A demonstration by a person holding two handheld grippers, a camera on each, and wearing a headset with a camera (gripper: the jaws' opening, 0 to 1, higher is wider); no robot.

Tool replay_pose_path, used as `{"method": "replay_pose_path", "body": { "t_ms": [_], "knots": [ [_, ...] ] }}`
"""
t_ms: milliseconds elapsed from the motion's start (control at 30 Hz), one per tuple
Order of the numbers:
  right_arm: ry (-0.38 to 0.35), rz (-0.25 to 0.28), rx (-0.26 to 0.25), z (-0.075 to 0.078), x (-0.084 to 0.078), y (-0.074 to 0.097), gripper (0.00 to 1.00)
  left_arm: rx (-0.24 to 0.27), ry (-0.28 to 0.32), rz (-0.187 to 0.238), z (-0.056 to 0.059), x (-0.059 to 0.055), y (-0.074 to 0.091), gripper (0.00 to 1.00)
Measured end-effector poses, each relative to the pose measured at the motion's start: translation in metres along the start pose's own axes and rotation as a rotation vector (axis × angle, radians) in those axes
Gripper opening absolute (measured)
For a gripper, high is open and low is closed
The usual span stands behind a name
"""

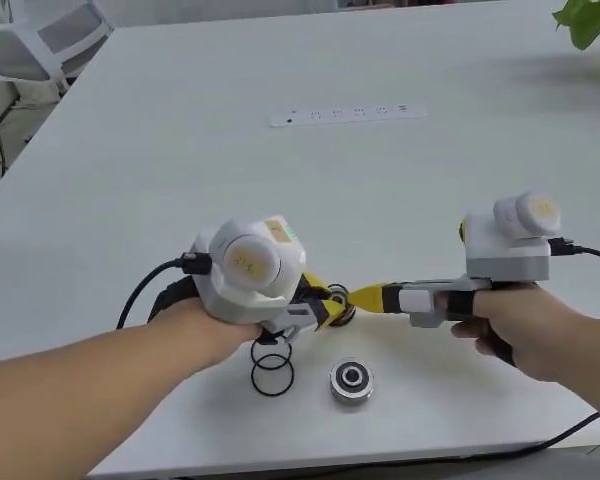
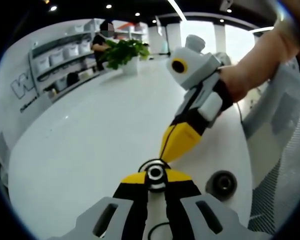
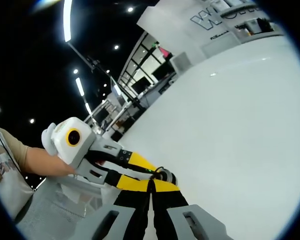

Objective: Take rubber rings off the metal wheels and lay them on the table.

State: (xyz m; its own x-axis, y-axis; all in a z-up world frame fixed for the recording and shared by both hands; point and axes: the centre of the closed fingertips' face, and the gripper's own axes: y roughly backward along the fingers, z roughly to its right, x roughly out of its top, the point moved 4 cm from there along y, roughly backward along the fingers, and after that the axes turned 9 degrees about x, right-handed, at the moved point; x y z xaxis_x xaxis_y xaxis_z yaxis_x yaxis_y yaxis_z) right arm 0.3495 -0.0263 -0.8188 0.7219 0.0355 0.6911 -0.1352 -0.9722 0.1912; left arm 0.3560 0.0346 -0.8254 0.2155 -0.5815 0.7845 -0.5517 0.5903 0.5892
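Observation:
My left gripper is shut on a small metal wheel, held just above the white table. My right gripper comes in from the right, its yellow jaws pinched together on the black rubber ring at the wheel's rim. Two loose rubber rings lie on the table below the left gripper. Beside them, a second metal wheel lies flat.
A white power strip lies at mid-table, farther back. A plant stands at the far right corner, a chair at the far left. The table's front edge runs close below the wheel. Black cables trail from both grippers.

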Motion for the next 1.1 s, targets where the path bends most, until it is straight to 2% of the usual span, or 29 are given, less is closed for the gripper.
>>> {"method": "replay_pose_path", "body": {
  "t_ms": [333, 500, 533, 567, 833, 1100],
  "knots": [
    [-0.022, 0.004, 0.054, -0.009, -0.001, 0.001, 0.00, -0.001, -0.004, 0.000, 0.000, 0.000, 0.000, 0.12],
    [-0.014, 0.002, 0.023, -0.005, 0.000, 0.002, 0.00, 0.003, 0.003, 0.001, 0.000, 0.000, 0.001, 0.12],
    [-0.001, -0.006, -0.010, -0.001, 0.000, 0.002, 0.00, 0.002, 0.006, 0.003, 0.001, 0.000, 0.001, 0.12],
    [0.005, -0.007, -0.021, 0.001, 0.000, 0.002, 0.00, 0.001, 0.006, 0.002, 0.001, 0.000, 0.001, 0.12],
    [0.005, -0.024, -0.055, 0.007, -0.002, 0.003, 0.00, 0.003, 0.015, 0.005, 0.001, 0.000, 0.001, 0.13],
    [0.002, -0.027, -0.060, 0.008, -0.003, 0.004, 0.00, -0.013, 0.017, -0.007, 0.000, 0.001, 0.001, 0.14]
  ]
}}
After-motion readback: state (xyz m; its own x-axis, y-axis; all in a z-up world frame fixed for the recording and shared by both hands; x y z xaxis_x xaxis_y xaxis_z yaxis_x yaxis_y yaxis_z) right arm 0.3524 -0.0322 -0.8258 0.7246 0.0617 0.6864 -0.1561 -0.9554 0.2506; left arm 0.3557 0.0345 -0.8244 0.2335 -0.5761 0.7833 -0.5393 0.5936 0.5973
